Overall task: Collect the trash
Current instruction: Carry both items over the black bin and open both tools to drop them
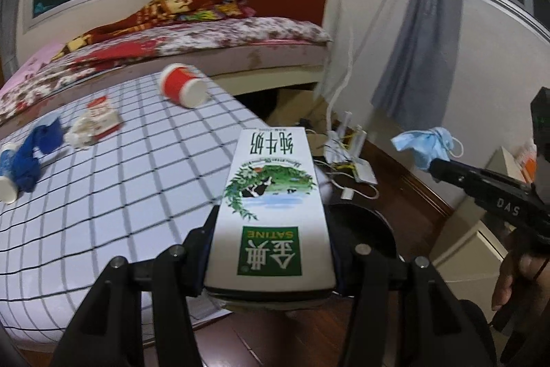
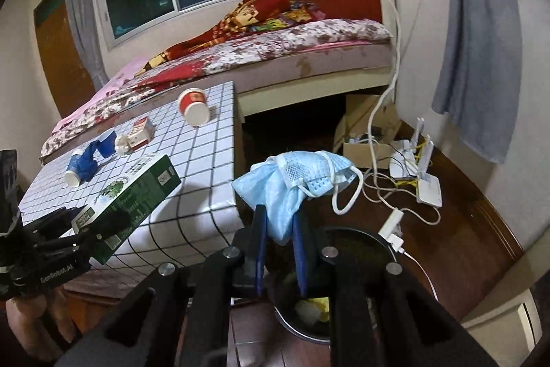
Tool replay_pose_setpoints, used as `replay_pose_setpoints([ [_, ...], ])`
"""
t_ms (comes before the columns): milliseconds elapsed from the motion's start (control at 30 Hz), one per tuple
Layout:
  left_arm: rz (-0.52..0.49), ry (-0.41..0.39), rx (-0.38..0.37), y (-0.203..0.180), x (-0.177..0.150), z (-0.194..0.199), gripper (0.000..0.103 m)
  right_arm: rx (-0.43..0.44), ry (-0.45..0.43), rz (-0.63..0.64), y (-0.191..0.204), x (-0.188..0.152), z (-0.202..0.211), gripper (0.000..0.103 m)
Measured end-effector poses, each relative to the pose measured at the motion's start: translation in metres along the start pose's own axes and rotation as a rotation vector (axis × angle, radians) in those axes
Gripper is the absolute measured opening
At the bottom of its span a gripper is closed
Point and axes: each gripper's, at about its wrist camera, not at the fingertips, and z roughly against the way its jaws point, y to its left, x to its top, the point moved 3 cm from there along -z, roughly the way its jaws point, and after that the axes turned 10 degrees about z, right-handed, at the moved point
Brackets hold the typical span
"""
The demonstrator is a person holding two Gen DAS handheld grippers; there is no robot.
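Observation:
My left gripper is shut on a white and green milk carton, held over the table's right edge; the carton also shows in the right wrist view. My right gripper is shut on a crumpled blue face mask, held above a black trash bin on the floor; the mask also shows in the left wrist view. On the checked tablecloth lie a red paper cup, a small red and white box, a blue cloth and a white cup.
A bed with floral bedding stands behind the table. Routers and white cables and a cardboard box lie on the wooden floor by the wall. A grey curtain hangs at the right.

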Motion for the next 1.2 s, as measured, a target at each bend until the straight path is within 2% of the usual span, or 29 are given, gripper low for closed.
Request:
replay_pose_setpoints([
  [233, -0.047, 0.055, -0.077, -0.053, -0.020, -0.012, 0.054, -0.033, 0.037, -0.043, -0.033, -0.027, 0.009, 0.015],
  [433, -0.063, 0.122, -0.109, -0.079, -0.038, -0.032, 0.054, -0.045, 0.060, -0.079, -0.056, -0.048, 0.014, 0.015],
  [700, -0.058, 0.200, -0.102, -0.086, -0.061, -0.059, 0.054, -0.043, 0.105, -0.111, -0.070, -0.074, 0.002, 0.015],
  [1200, 0.007, 0.292, -0.066, -0.077, -0.079, -0.113, 0.054, 0.009, 0.249, -0.137, -0.086, -0.105, -0.081, 0.015],
])
